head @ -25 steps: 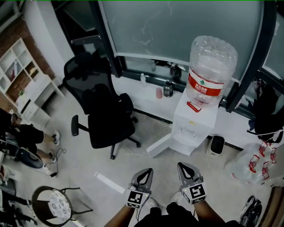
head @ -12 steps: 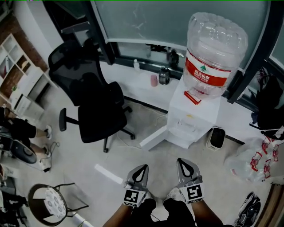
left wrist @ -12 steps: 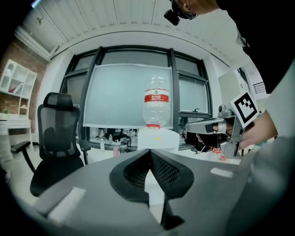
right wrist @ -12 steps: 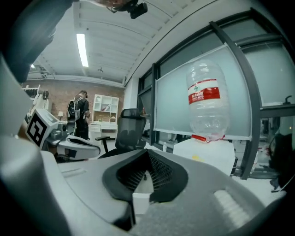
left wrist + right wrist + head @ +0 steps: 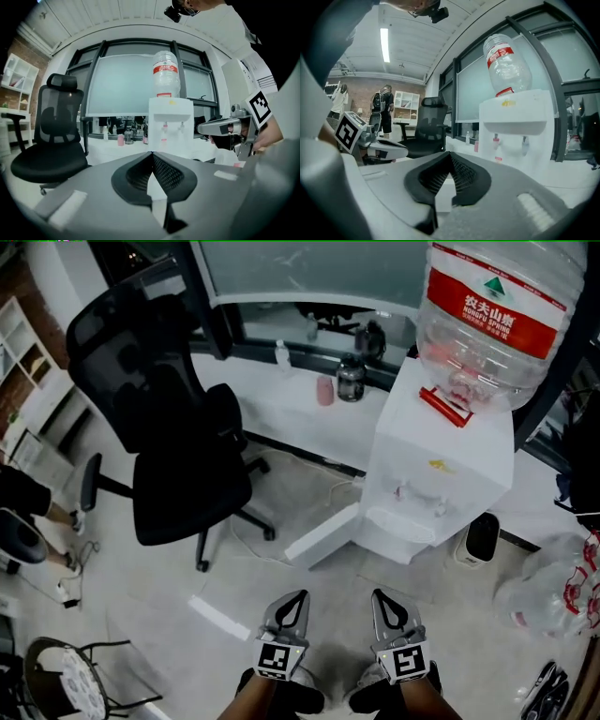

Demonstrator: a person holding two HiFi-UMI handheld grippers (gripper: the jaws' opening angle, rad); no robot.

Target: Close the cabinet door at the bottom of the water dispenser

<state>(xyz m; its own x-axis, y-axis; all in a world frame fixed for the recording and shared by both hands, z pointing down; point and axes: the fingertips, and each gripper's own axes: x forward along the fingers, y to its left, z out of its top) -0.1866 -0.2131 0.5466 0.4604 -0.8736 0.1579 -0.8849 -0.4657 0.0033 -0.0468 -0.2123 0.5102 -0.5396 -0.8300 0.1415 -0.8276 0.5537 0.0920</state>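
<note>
The white water dispenser (image 5: 441, 474) stands against the window with a big clear bottle (image 5: 497, 315) on top. Its bottom cabinet door (image 5: 323, 538) hangs open, swung out to the left over the floor. My left gripper (image 5: 302, 594) and right gripper (image 5: 378, 593) are side by side at the bottom of the head view, short of the door and apart from it. Both are shut and hold nothing. In the left gripper view the shut left gripper (image 5: 151, 153) points at the dispenser (image 5: 171, 122). In the right gripper view the right gripper (image 5: 448, 152) is shut, with the dispenser (image 5: 515, 126) to its right.
A black office chair (image 5: 178, 446) stands left of the open door. A white strip (image 5: 217, 617) lies on the floor ahead of the left gripper. A small dark device (image 5: 479, 538) and a plastic bag (image 5: 553, 592) sit right of the dispenser. Bottles (image 5: 350, 379) line the sill.
Both grippers and the head view have sunk low and come nearer the dispenser, which now looks larger. The jaws stayed shut and the door still hangs open.
</note>
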